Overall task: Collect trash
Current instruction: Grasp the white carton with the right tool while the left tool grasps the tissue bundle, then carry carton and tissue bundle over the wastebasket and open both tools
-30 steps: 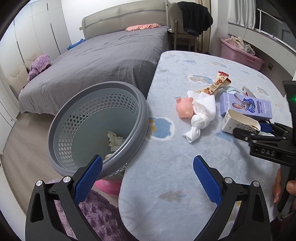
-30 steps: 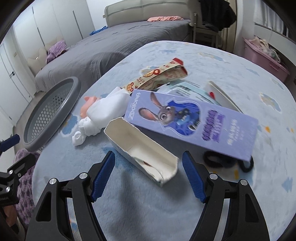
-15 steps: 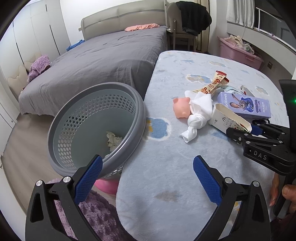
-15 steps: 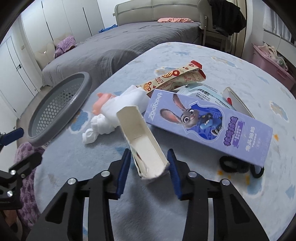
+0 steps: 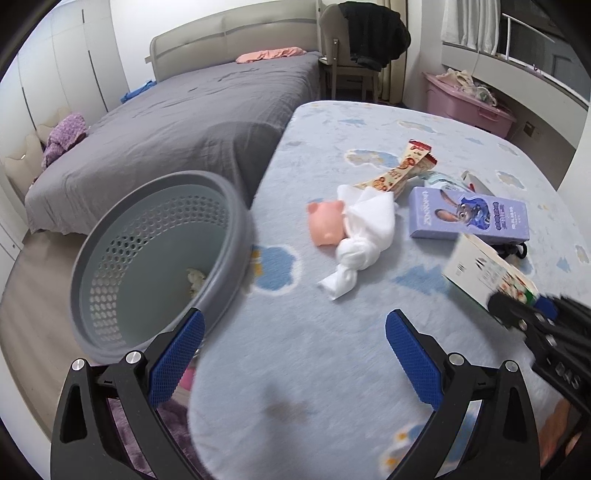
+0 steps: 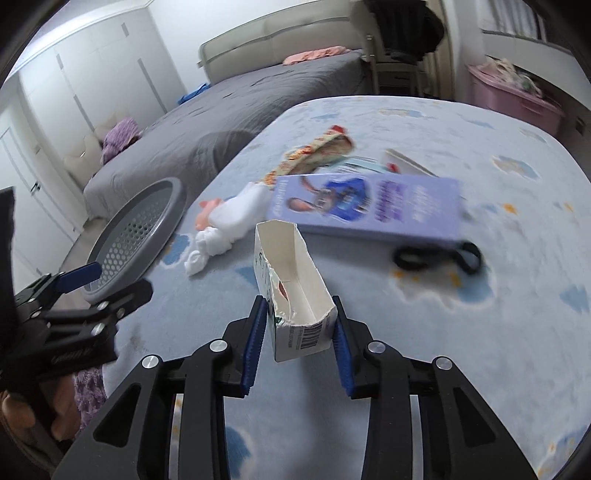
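A home bedroom. A large bed (image 5: 192, 122) with grey cover and padded headboard (image 5: 229, 48) fills eleven o'clock, white wardrobe doors (image 6: 92, 96) at nine. At twelve, a chair (image 5: 354, 70) draped with dark clothing; at two, a pink storage bin (image 5: 469, 107) below a curtained window (image 5: 469, 26). Wood floor (image 5: 26, 291) lies at eight.

A pale blue cloud-print blanket (image 5: 332, 350) covered the surface; on it lay a knotted white cloth (image 5: 364, 236), pink pig toy (image 5: 325, 223), purple box (image 5: 469, 218), snack wrapper (image 5: 402, 171) and black hair tie (image 6: 436, 256).
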{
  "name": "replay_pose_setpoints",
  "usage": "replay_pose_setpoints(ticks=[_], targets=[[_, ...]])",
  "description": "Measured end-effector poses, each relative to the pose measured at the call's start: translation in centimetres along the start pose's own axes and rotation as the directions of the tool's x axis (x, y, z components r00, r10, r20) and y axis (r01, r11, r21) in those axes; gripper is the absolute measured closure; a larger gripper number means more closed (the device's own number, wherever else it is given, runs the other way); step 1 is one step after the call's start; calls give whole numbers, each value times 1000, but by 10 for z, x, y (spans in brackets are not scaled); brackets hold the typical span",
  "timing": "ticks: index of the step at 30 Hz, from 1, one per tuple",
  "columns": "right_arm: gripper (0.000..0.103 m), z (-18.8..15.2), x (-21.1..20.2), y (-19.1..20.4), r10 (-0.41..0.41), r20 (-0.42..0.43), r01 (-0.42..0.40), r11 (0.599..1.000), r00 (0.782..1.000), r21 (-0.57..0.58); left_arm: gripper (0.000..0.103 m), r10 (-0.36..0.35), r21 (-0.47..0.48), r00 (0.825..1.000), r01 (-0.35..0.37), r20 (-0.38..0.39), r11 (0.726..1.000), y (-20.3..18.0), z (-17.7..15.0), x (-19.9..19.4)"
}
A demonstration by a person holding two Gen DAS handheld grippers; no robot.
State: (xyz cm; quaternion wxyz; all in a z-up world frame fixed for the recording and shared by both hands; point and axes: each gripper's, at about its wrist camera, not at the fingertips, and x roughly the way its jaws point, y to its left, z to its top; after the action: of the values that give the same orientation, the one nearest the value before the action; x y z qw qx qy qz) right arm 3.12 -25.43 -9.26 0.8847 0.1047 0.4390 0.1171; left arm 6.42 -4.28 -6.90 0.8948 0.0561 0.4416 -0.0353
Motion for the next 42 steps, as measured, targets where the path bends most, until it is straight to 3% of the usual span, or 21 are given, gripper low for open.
replay_pose_setpoints(ticks=[11,19,23,30,42], targets=[[69,-8,-18,-36,10,36,-13,995,999,99,9,-37,3,999,37,21,999,-30,27,38],[69,-9,-18,-40,31,35,-34,993,999,112,32,-56,-1,998,56,-23,998,-40,30,61],[69,-8,-18,-42,31,36,-35,993,999,113,67,-83,-7,995,82,-54,997,-41,32,69],[69,-8,-17,-41,24,36,-28,993,999,112,69,-103,-2,993,103,-51,995,-37,23,58],[69,-9,-25,-19,-9,43,6,997,999,80,69,-143,24,989,144,-35,989,-15,-15,4]])
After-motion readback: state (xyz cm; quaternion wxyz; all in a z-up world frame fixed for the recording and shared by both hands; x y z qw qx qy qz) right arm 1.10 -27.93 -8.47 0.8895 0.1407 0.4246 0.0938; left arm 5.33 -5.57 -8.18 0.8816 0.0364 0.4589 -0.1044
